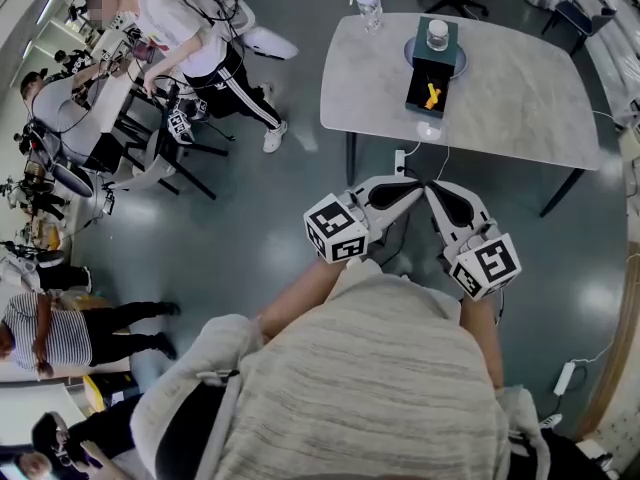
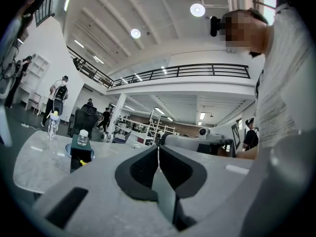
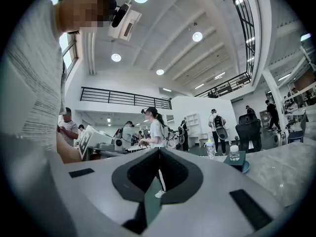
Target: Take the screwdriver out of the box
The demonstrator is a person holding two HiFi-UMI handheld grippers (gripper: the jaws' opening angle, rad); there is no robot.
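Observation:
A dark green open box (image 1: 431, 70) stands on the grey marble table (image 1: 520, 98), far ahead of me. A yellow-handled screwdriver (image 1: 432, 95) lies inside it. The box (image 2: 81, 155) and a bit of the yellow handle (image 2: 83, 162) also show in the left gripper view; the right gripper view shows only the box (image 3: 237, 161). My left gripper (image 1: 412, 182) and right gripper (image 1: 433, 186) are held level over the floor, short of the table, with their tips close together. Both are shut and hold nothing (image 2: 158, 147) (image 3: 159, 151).
A small lidded jar (image 1: 438, 34) sits on the box's far part, over a blue plate (image 1: 410, 50). A water bottle (image 1: 369, 7) stands at the table's far left corner. A person (image 1: 195, 43) bends over cluttered benches at the left. A power strip (image 1: 565, 378) lies on the floor.

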